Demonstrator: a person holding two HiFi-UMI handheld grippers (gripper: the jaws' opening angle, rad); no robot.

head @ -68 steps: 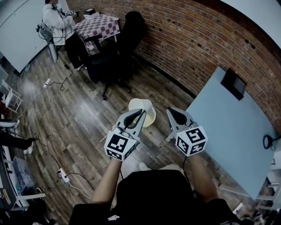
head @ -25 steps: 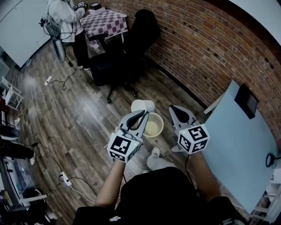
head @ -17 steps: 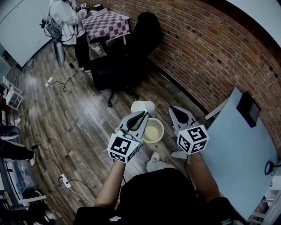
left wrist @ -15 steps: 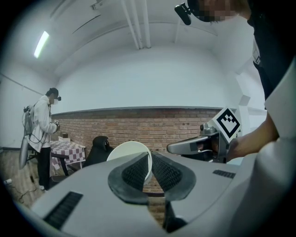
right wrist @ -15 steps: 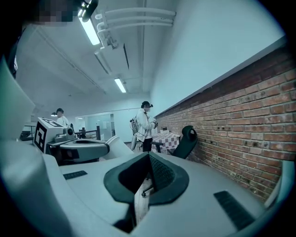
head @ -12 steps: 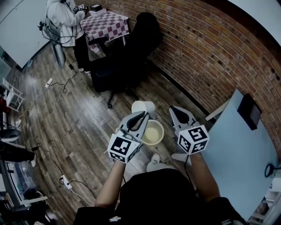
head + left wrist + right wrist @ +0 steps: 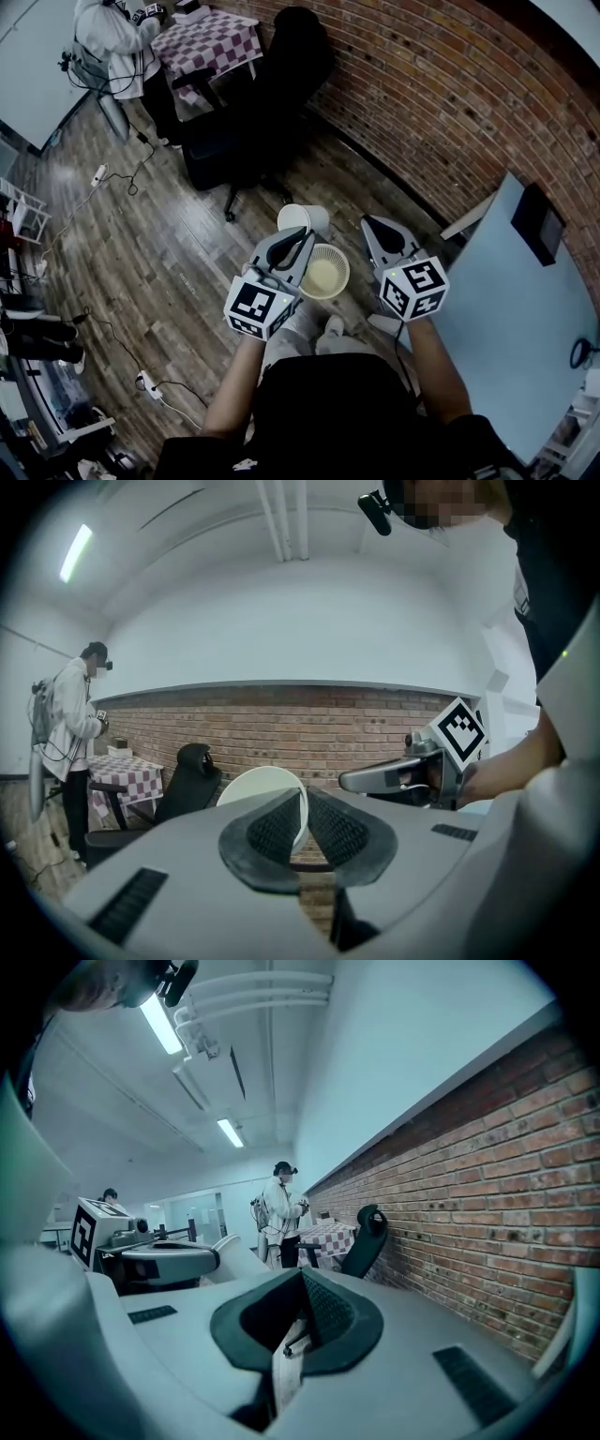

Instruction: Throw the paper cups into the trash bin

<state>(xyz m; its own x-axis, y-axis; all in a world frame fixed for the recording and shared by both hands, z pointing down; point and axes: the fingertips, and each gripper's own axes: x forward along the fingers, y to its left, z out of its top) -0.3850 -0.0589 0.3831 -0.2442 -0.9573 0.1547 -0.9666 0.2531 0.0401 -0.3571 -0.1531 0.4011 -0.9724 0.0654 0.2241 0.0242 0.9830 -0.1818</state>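
Now | left gripper [image 7: 301, 238] clamps paper cup [image 7: 300, 217] rim, near trash bin [image 7: 325, 272] | right gripper [image 7: 374, 228] closed

Holding both out front, side by side: left gripper [image 7: 303, 236] pinching paper cup [image 7: 298, 217] rim, right gripper [image 7: 371, 225] closed, empty.

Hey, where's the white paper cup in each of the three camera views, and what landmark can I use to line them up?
Head view: paper cup at centre, at the left gripper's tip.
Left gripper view: paper cup just left of centre, its wall pinched between the jaws.
Right gripper view: probably the pale curve left of centre, at the left gripper's tip.
Shared landmark: the black office chair by the brick wall, in all three.
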